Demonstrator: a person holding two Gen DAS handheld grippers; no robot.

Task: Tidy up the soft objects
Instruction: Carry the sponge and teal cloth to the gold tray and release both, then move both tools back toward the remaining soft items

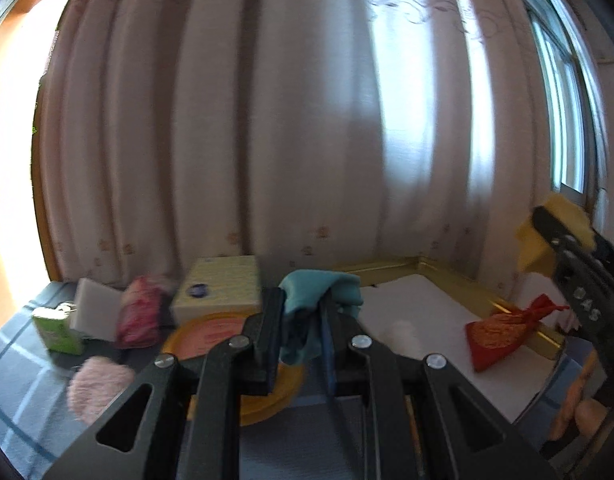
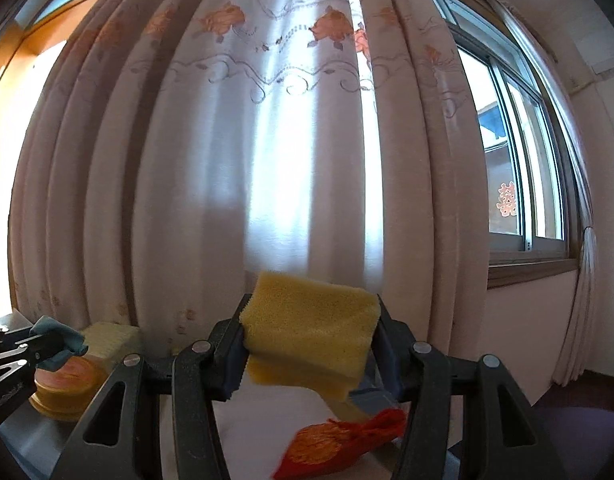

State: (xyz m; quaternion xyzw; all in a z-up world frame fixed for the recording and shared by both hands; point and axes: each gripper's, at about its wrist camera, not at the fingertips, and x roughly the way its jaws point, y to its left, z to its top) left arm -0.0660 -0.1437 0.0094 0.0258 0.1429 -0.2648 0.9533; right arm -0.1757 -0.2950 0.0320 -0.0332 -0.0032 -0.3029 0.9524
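Observation:
My left gripper (image 1: 303, 320) is shut on a teal cloth (image 1: 319, 292) that bunches above its fingers, above the table. It shows at the left edge of the right wrist view as the left gripper (image 2: 55, 346) with the teal cloth (image 2: 73, 340). My right gripper (image 2: 311, 340) is shut on a yellow sponge (image 2: 311, 320), held above a white tray (image 2: 267, 432). In the left wrist view the right gripper (image 1: 555, 232) with the yellow sponge (image 1: 563, 220) is at the far right. A red embroidered pouch (image 1: 503, 332) (image 2: 339, 440) lies in the white tray (image 1: 419, 320).
Left of the tray stand a yellow round tin (image 1: 211, 336) (image 2: 67, 388), a pale yellow box (image 1: 223, 284), a pink floral bundle (image 1: 141, 312), a white block (image 1: 97, 308), a green carton (image 1: 59, 328) and a pink fluffy puff (image 1: 99, 388). Curtains (image 2: 267, 160) hang close behind.

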